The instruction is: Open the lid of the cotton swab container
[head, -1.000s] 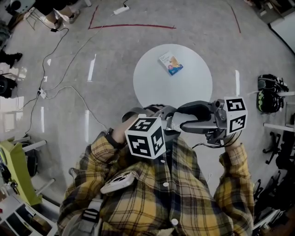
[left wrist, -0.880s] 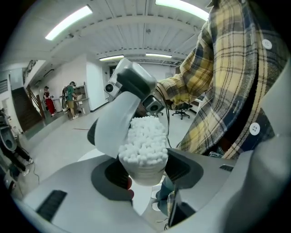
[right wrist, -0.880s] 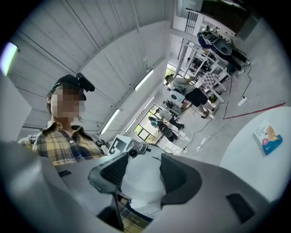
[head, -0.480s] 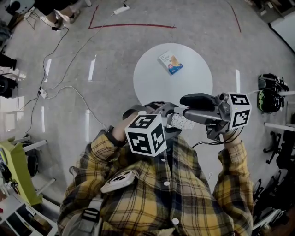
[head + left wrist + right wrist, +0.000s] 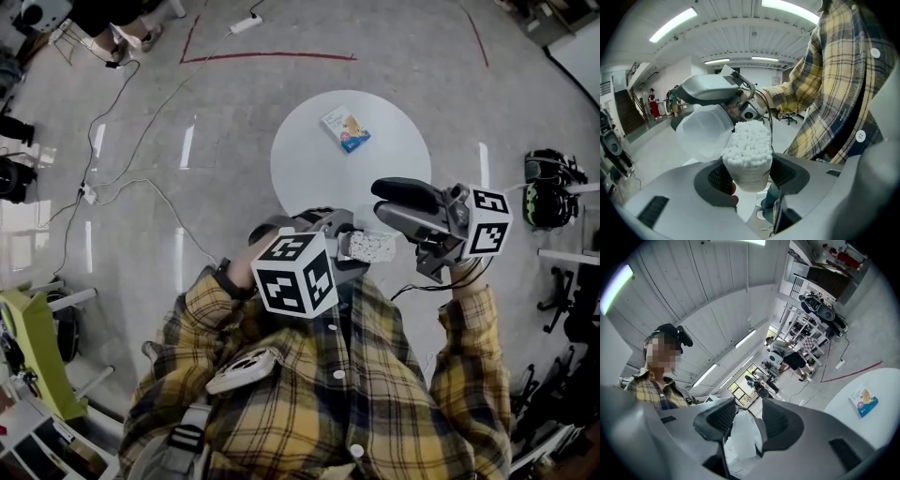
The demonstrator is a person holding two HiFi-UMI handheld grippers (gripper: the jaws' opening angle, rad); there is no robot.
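Note:
In the left gripper view the cotton swab container (image 5: 749, 161) stands upright between the pads of my left gripper (image 5: 747, 172), which is shut on it; the white swab heads show at its open top. Its translucent lid (image 5: 704, 132) is swung up and to the left, under a jaw of my right gripper (image 5: 711, 90). In the right gripper view the lid (image 5: 743, 437) sits between the pads of my right gripper (image 5: 746, 420), whose jaws are closing on it. In the head view the container (image 5: 371, 247) is held in front of my chest, with the right gripper (image 5: 386, 202) angled above it.
A round white table (image 5: 384, 173) stands just beyond my hands, with a small printed packet (image 5: 345, 129) on its far side. Cables (image 5: 141, 178) run over the grey floor to the left. Equipment (image 5: 548, 192) crowds the right edge.
My right gripper has tilted from level to angled upward and drawn right, off the container. The container's top now shows. The left gripper has stayed put.

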